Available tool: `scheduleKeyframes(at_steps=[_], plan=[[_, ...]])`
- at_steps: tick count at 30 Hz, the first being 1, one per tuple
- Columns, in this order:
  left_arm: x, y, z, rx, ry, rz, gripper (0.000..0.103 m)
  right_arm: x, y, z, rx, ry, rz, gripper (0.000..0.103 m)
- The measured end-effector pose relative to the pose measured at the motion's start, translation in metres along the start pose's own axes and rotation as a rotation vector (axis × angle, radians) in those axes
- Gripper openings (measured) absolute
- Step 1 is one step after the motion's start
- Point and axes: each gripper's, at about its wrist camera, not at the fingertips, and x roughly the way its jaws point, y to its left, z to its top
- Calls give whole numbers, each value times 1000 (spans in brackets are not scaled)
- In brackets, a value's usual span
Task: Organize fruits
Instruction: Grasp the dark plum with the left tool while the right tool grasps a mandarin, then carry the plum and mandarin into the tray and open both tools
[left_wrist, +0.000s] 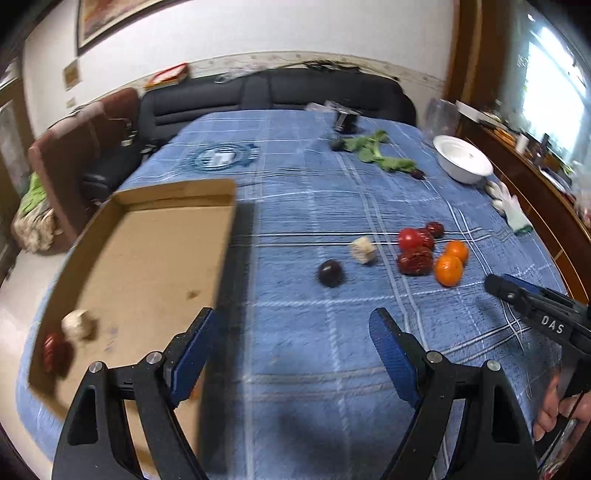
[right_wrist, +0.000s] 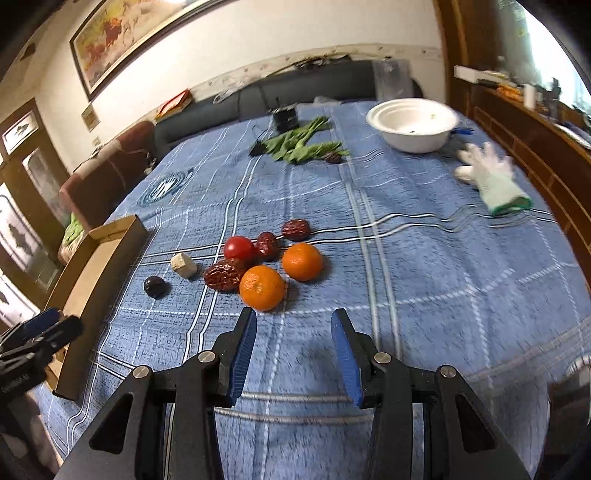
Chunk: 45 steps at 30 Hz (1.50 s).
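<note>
1. Blue-padded fingers of the left gripper stand wide apart, nothing between them, touching nothing; they hang over the blue plaid cloth, just beside the right wall of the cardboard box.
2. Right gripper: fingers parted to a moderate gap, empty, pads clear of the cloth.
3. Fruit cluster lies on the cloth to the right of the box. Nearest orange sits just beyond the right gripper's left fingertip, not touching it; second orange just behind and right of the first.
4. Tomato and three red dates crowd behind the oranges, several touching.
5. Between cluster and box: a pale cube-shaped piece, then a dark round fruit nearer the box.
6. Inside the box, near corner: one red date and one pale piece, blurred.
7. Far from the box: white bowl, white glove, green leaves.
</note>
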Motion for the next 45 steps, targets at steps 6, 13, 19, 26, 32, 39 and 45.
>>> scheduleKeyframes(at_steps=[6,13,19,26,32,39,45], plan=[[48,-14,21,63,28,4,83,35,11,9,-24,60,24,46],[90,-15,29,64,97,-7,83,54,18,15,-47,77,30,46],[93,-22,24,102,83,-39,37,61,26,15,-79,64,9,46],[78,-21,18,70,87,-79,21,58,31,15,-104,39,17,36],[33,-3,9,-1,17,-110,21,36,41,6,-123,13,42,36],[-18,45,-6,-109,-63,-96,21,2,78,-1,-179,-34,107,37],[-32,103,-8,-184,-71,-10,22,-9,136,0,-262,-43,213,37]])
